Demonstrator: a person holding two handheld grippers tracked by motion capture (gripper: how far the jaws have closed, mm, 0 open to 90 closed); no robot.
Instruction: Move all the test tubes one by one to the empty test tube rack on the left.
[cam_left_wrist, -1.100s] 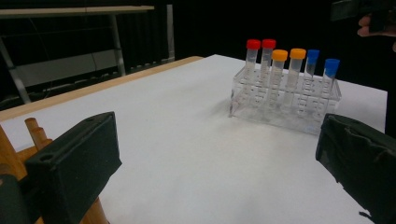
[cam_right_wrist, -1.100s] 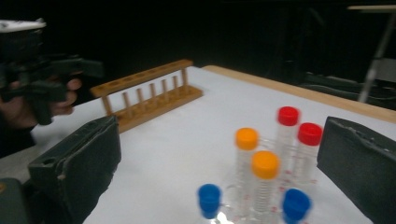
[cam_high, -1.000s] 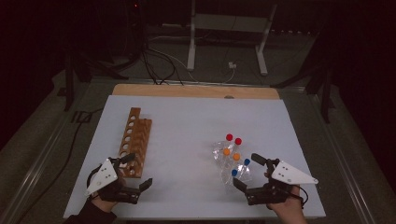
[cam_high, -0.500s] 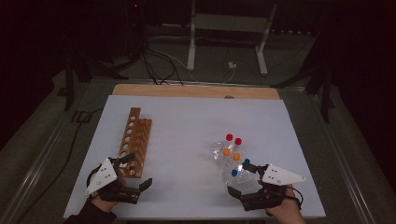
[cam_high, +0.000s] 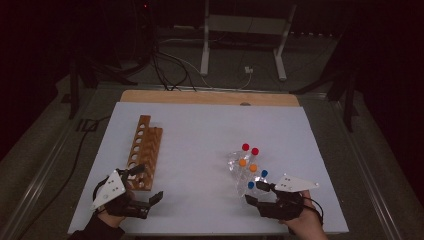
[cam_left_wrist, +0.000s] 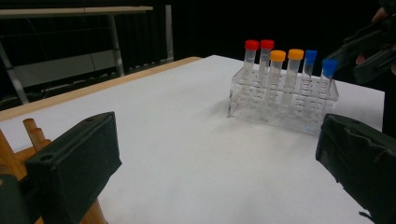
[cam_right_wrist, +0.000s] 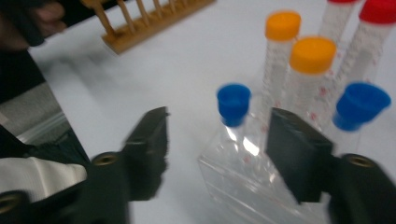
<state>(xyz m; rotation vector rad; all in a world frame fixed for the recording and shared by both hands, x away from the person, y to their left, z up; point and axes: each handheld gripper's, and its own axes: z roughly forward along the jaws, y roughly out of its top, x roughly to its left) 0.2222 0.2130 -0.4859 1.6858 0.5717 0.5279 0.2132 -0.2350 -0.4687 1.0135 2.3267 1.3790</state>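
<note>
- Clear tube rack (cam_high: 244, 170): stands on white worktop (cam_high: 200, 150), right of centre; carries six capped tubes, two red, two orange, two blue.
- Blue-capped tube (cam_right_wrist: 233, 105): upright at rack's near corner, between jaws of right claw (cam_right_wrist: 217, 140); pads apart from it.
- Right claw: at rack's near end, half open, just been closing.
- Left claw (cam_high: 148, 187): wide, nothing between jaws, at near end of wooden rack (cam_high: 143, 150).
- Wooden rack: left side of worktop, well apart from clear rack.
</note>
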